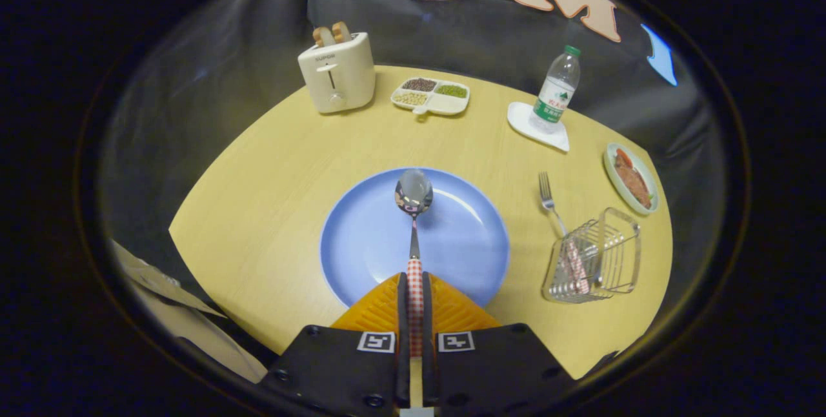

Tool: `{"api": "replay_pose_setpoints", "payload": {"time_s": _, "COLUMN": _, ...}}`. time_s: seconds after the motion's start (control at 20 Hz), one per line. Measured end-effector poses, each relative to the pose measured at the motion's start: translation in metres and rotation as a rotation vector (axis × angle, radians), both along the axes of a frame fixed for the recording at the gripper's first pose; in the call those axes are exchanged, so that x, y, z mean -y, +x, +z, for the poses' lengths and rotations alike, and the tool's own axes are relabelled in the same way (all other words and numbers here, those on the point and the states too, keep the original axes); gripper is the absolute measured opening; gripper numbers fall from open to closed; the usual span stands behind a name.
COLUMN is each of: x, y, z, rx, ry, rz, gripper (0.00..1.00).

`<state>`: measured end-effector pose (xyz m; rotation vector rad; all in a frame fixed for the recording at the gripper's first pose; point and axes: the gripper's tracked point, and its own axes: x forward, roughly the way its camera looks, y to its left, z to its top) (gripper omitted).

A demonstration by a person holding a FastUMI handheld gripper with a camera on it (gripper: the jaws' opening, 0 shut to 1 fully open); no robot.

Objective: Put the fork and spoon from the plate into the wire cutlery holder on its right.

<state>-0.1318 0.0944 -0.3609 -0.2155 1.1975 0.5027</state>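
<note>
My gripper [415,289] is shut on the red-checked handle of the spoon [413,201], with both fingers pressed against it. The spoon's shiny bowl points away from me and hangs above the blue plate [361,236], whose surface is bare. To the right of the plate stands the wire cutlery holder [597,255]. The fork [555,210] leans inside it, its checked handle down in the basket and its tines sticking out toward the upper left.
On the round wooden table [258,197] stand a cream toaster [337,71] with bread, a divided dish of beans [430,95], a water bottle [555,91] on a white coaster, and a small green plate of food [631,178] beyond the holder.
</note>
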Motion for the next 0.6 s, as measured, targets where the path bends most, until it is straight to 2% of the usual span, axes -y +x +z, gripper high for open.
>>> {"api": "replay_pose_setpoints", "payload": {"time_s": 0.25, "x": 0.030, "y": 0.018, "z": 0.025, "rx": 0.022, "ry": -0.020, "rz": 0.023, "gripper": 0.10}}
{"api": "replay_pose_setpoints", "payload": {"time_s": 0.6, "x": 0.090, "y": 0.045, "z": 0.047, "rx": 0.038, "ry": -0.066, "rz": 0.014, "gripper": 0.10}}
